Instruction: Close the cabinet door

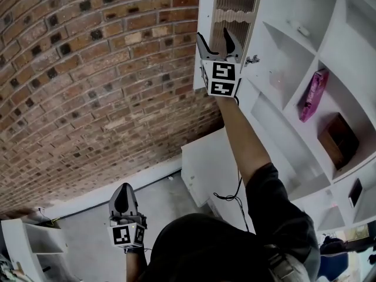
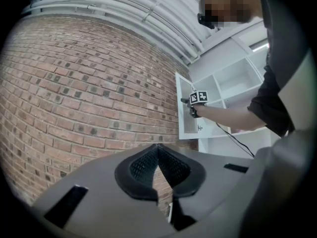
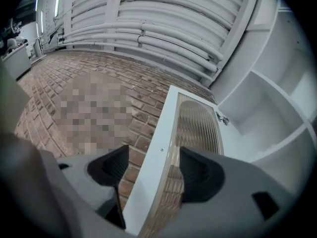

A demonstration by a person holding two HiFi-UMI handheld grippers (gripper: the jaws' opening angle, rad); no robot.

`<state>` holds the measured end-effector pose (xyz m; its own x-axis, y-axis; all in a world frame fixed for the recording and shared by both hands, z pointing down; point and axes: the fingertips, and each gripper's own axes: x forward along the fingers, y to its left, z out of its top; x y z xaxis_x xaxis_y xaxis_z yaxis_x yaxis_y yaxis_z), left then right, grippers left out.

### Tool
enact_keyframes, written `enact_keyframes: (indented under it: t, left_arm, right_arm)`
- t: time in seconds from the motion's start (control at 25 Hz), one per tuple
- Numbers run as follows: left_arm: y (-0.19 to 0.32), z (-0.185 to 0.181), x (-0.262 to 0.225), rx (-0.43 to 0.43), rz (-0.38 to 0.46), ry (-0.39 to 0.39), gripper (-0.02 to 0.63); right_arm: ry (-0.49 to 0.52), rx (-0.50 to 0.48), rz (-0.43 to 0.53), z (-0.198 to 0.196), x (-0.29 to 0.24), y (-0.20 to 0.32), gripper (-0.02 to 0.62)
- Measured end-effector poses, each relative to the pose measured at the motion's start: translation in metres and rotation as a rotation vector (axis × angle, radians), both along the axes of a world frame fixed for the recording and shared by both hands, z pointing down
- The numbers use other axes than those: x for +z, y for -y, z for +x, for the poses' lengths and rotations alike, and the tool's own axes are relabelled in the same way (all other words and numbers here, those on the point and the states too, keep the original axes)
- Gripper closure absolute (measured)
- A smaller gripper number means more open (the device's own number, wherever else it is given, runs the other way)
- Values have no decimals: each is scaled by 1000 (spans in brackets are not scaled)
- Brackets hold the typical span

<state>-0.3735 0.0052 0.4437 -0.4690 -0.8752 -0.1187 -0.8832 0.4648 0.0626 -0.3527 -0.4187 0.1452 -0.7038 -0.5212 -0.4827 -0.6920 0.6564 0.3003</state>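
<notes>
open cabinet door [image 1: 207,16] juts toward brick wall [image 1: 88,69], leaving seemingly little room.

White cabinet door [image 1: 235,2], seemingly ribbed-glass panelled, stands swung open.

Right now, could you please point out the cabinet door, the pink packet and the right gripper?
cabinet door [image 3: 195,118], right gripper view, on its ribbed panel.
pink packet [image 1: 313,96], head view, on the middle of its face.
right gripper [image 1: 214,43], head view, midway between its fingertips.
</notes>
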Motion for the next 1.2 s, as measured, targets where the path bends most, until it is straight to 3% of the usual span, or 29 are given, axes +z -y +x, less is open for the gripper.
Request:
enact_keyframes:
  t: [0.48, 0.8, 1.2]
  left_arm:
    - [-15, -10, 5, -37, -19, -19, 604]
    - [-27, -16, 14, -72, -35, -29, 604]
    - [-26, -14, 19, -65, -46, -48, 604]
  right_arm:
    - [-17, 91, -27, -42, -22, 37, 273]
    - [-11, 214, -48, -52, -26, 57, 273]
    - [-19, 237, -44, -54, -25, 60, 282]
